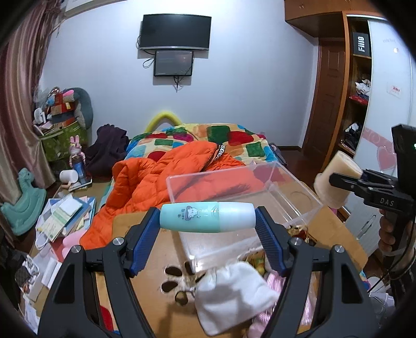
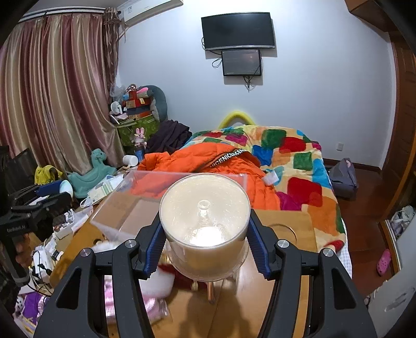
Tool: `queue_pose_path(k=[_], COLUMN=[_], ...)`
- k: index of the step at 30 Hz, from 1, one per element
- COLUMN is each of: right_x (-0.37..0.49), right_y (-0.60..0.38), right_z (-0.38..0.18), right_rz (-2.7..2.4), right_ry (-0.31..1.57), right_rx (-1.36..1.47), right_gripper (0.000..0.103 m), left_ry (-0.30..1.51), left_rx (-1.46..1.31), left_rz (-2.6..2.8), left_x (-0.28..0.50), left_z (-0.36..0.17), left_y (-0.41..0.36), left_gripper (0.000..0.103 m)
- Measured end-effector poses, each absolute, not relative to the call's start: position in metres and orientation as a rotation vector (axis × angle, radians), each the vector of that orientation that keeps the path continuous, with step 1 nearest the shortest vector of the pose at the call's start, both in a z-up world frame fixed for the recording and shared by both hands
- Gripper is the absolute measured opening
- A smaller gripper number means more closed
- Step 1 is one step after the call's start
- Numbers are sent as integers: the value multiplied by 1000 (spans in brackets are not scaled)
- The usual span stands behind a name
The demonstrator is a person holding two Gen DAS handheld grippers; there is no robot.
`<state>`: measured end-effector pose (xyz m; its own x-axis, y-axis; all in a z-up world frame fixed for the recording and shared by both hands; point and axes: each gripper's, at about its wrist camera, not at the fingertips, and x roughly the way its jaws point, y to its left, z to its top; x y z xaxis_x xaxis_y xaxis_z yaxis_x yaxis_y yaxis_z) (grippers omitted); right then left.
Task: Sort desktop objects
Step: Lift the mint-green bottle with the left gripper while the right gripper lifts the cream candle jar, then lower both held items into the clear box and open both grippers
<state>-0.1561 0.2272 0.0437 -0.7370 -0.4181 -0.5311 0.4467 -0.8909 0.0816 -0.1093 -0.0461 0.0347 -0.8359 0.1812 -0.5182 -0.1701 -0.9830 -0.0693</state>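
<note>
Work surface: a brown cardboard-topped table (image 1: 145, 262), cluttered. On it, a clear plastic box (image 1: 234, 192), open at the top, set toward the far edge; a white cloth pouch (image 1: 234, 293) lies near its front corner, with pink fabric (image 2: 153, 304) and a red-and-white plush item (image 2: 161, 275) beside it.

Left gripper (image 1: 208, 221): held above the table, blue pads pressed on the two ends of a teal-and-white bottle (image 1: 208, 217), which lies crosswise between them, in front of the box.

Right gripper (image 2: 205, 234): also raised, jaws clamped on the sides of a cream-coloured cylindrical container (image 2: 205, 221) with a clear lid; in the left wrist view the container (image 1: 338, 179) hangs to the right of the box, clear of the table.

Room, beyond the table:
- bed with a multicoloured patchwork blanket (image 2: 299, 161), an orange padded jacket (image 1: 156, 179) heaped on it, touching the table's far edge
- white wall with a dark television (image 2: 238, 31) and a smaller screen (image 2: 241, 62) mounted just under it
- pink-gold curtains (image 2: 52, 98) on the left, with an air conditioner (image 2: 148, 10) above
- corner pile of boxes and soft toys (image 2: 140, 104), a rabbit figure (image 1: 76, 153), a teal rocking horse (image 1: 23, 197)
- stacked books and papers (image 1: 67, 215) left of the table
- wooden wardrobe with open shelves (image 1: 358, 98) on the right, dark wood floor (image 2: 364, 208)
</note>
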Motion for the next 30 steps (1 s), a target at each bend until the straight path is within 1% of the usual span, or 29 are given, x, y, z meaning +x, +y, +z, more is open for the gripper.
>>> queue_pose_path(k=[6, 11, 16, 26, 29, 30], right_x=[-182, -205, -229, -249, -249, -249], right_y=[209, 197, 187, 163, 153, 151], right_z=[39, 23, 1, -30, -36, -36], right_rz=[-2535, -2499, -2459, -2390, -2386, -2394], right_ry=[100, 122, 164, 302, 381, 408], right_rx=[794, 855, 940, 1034, 1032, 1023], right_gripper=[55, 55, 55, 55, 55, 54], left_ry=[10, 42, 119, 224, 265, 254], left_rx=[-851, -935, -1027, -1159, -1161, -1163], left_rz=[2823, 2785, 2744, 2652, 2640, 2631], left_x=[-141, -172, -196, -220, -220, -221], left_z=[28, 13, -6, -34, -38, -38], left_y=[-33, -23, -12, 2, 7, 8], left_gripper=[73, 73, 73, 73, 73, 73])
